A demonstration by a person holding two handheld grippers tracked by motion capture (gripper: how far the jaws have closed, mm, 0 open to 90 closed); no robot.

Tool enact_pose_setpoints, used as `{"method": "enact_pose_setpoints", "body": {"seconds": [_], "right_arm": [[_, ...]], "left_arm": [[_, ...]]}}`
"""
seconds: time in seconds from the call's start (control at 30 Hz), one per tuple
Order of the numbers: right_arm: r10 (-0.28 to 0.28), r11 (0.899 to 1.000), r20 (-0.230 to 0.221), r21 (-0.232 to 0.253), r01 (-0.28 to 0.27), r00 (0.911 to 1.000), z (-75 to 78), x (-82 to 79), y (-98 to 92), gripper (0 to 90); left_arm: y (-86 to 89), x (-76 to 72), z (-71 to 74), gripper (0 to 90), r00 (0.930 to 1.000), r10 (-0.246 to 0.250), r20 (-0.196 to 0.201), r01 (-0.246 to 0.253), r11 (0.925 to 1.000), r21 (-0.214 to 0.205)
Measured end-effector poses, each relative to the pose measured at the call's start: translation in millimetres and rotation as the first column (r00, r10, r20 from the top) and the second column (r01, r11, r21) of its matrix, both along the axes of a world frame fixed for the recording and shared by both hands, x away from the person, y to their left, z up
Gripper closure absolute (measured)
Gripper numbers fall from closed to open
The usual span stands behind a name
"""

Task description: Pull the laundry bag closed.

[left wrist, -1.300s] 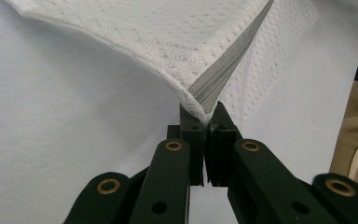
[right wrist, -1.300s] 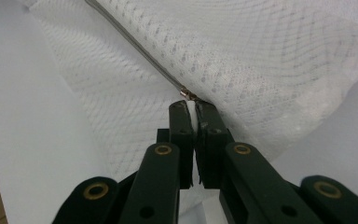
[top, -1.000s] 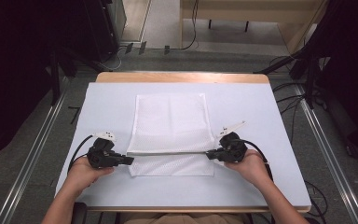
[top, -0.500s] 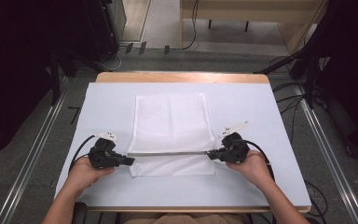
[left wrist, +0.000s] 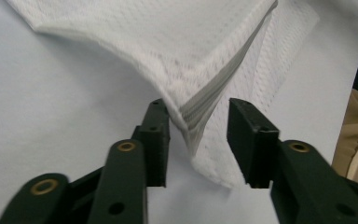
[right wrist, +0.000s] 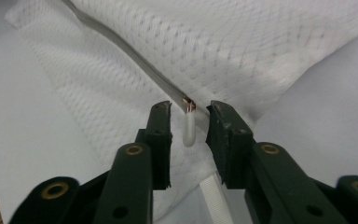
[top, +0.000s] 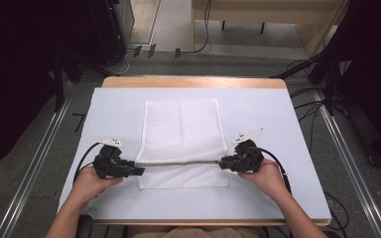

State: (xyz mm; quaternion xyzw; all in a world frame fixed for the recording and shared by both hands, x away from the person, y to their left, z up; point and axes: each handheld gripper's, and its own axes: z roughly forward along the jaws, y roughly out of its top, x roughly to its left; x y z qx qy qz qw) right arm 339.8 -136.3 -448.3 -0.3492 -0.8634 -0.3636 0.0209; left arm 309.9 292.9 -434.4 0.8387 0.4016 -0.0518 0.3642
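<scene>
lower centre of the high view: white mesh zippered laundry bag (top: 181, 144) on the pale bench (top: 278, 114); left hand-held gripper (top: 138, 171) and right hand-held gripper (top: 224, 163), jaws just opening apart, unclamped; best withdrawn outward, sparing the fold.

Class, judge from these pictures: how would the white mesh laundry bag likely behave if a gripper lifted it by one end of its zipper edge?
The white mesh laundry bag is probably floppy: its edge curls and sags in the left gripper view. Likely light, since the thin mesh lies flat. The zipper edge may stay somewhat straighter.
</scene>
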Motion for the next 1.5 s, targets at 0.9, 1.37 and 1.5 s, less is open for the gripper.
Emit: {"method": "enact_pose_setpoints", "body": {"seconds": [0.9, 1.37, 1.5], "right_arm": [[-0.241, 0.970, 0.199, 0.022, 0.242, 0.9499, -0.2, 18.6, -32.5, 30.5], [-0.288, 0.957, 0.190, 0.038, 0.286, 0.9385, -5.5, 27.8, -51.7, 22.5], [-0.293, 0.956, 0.211, 0.033, 0.293, 0.9325, -5.6, 28.9, -55.3, 23.1]], "left_arm": [[33.7, 8.3, 4.8, 38.8, 0.9591, 0.255, 0.123, -0.255, 0.9669, -0.018], [48.6, 8.6, 3.6, 38.8, 0.9376, 0.319, 0.137, -0.322, 0.9466, -0.002], [49.2, 9.1, 2.8, 38.8, 0.9371, 0.318, 0.145, -0.324, 0.9456, 0.025]]}}
